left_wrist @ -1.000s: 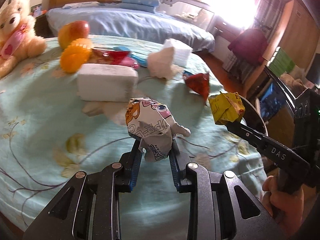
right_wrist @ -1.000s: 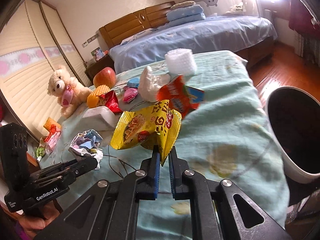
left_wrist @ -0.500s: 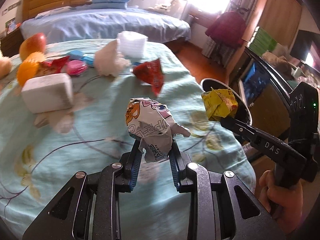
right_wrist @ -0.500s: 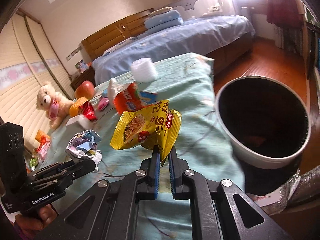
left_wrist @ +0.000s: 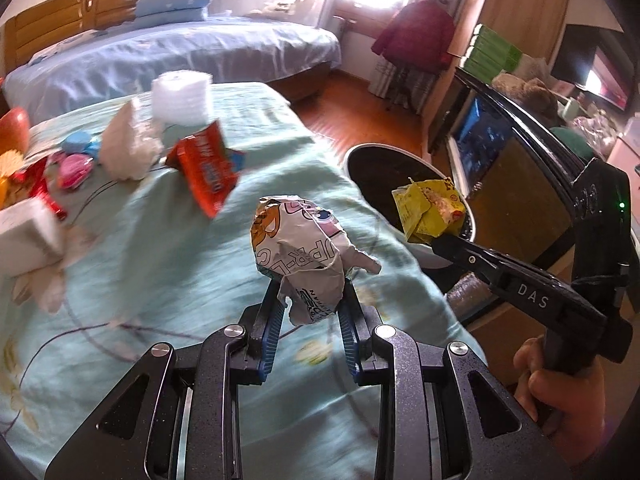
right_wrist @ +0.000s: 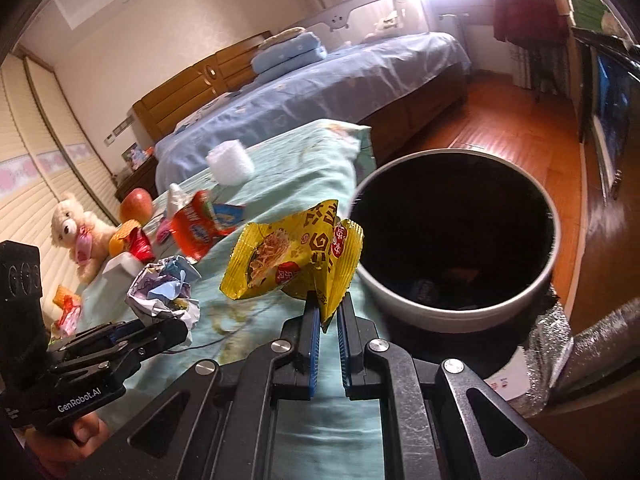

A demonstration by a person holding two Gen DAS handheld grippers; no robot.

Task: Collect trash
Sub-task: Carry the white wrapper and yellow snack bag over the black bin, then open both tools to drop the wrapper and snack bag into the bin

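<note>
My left gripper (left_wrist: 311,286) is shut on a crumpled white cartoon wrapper (left_wrist: 298,248), held above the teal tablecloth (left_wrist: 160,280). In the right wrist view the same wrapper (right_wrist: 164,294) shows at the left gripper (right_wrist: 176,322). My right gripper (right_wrist: 329,309) is shut on a yellow noodle packet (right_wrist: 292,258), just left of the round bin (right_wrist: 452,312) with its dark inside. From the left wrist view the yellow packet (left_wrist: 430,210) hangs over the bin's rim (left_wrist: 424,258). A red snack packet (left_wrist: 206,164) lies on the table.
On the table also lie a white tissue pack (left_wrist: 24,236), a crumpled tissue (left_wrist: 126,148), a white roll (left_wrist: 182,94), pink and blue items (left_wrist: 76,162), an apple (right_wrist: 136,204) and a teddy bear (right_wrist: 78,228). A blue bed (left_wrist: 180,52) stands behind. Wooden floor (right_wrist: 516,128) surrounds the bin.
Both grippers have swung right toward the table's end with their wrappers still held. The bin has come into fuller view and nearer; the table's clutter has slid left.
</note>
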